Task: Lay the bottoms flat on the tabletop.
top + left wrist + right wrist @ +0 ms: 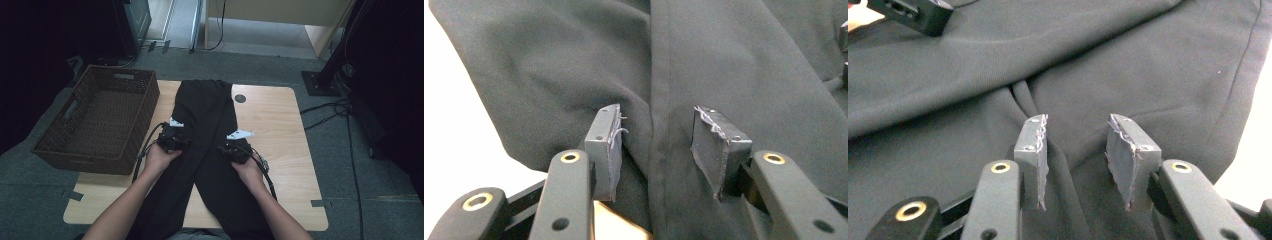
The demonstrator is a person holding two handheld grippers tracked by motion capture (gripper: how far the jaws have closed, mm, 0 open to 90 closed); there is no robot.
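The table (pixel 280 125), a pale wooden top with rounded corners, carries a pair of black trousers (pixel 207 115) laid lengthwise down its middle, waist at the far end and legs spreading toward the person. A brown woven basket (pixel 97 120) sits at the left edge, with nothing in it, so folding and stowing seem yet to come. The trousers are soft, matte cloth with a straight seam and loose creases. The left gripper (pixel 656 145) is down on the left leg and the right gripper (pixel 1075 160) on the right leg; each has its jaws half open, straddling a ridge of cloth with gaps at the grey, frayed pads (pixel 610 145), not pinching it yet.
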